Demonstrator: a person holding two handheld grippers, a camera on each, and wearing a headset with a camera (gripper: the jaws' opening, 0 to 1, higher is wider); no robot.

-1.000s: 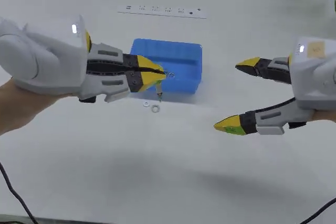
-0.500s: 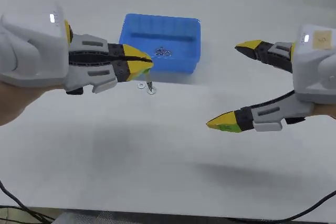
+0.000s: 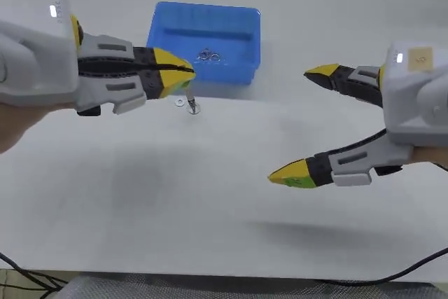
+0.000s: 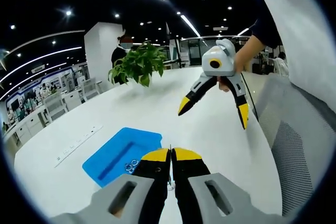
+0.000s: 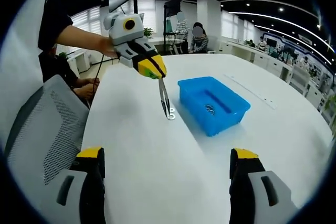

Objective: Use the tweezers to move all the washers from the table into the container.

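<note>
Tweezers (image 3: 190,96) have come down since a second ago: the tips were above the two loose washers (image 3: 194,108), now they're at the right-hand one. The frame shift is my head moving, not the container.

Left gripper (image 3: 186,73) is clamped tight on the tweezers, which hang steeply down from the jaws with the tips at the table (image 3: 210,194). Can't tell if the tips are actually gripping the washer.

Right gripper (image 3: 290,126) is spread wide, holding nothing, well apart to the right. Left does the work.

Key geometry: the blue container (image 3: 238,71) sits just beyond the washers, away from me, near wall close to them. My read is lift, then a short carry forward over that wall.

Washers are small flat silvery rings, lying side by side on the table. A cluster of washers in the container (image 3: 208,56) is already lying on its floor.
</note>
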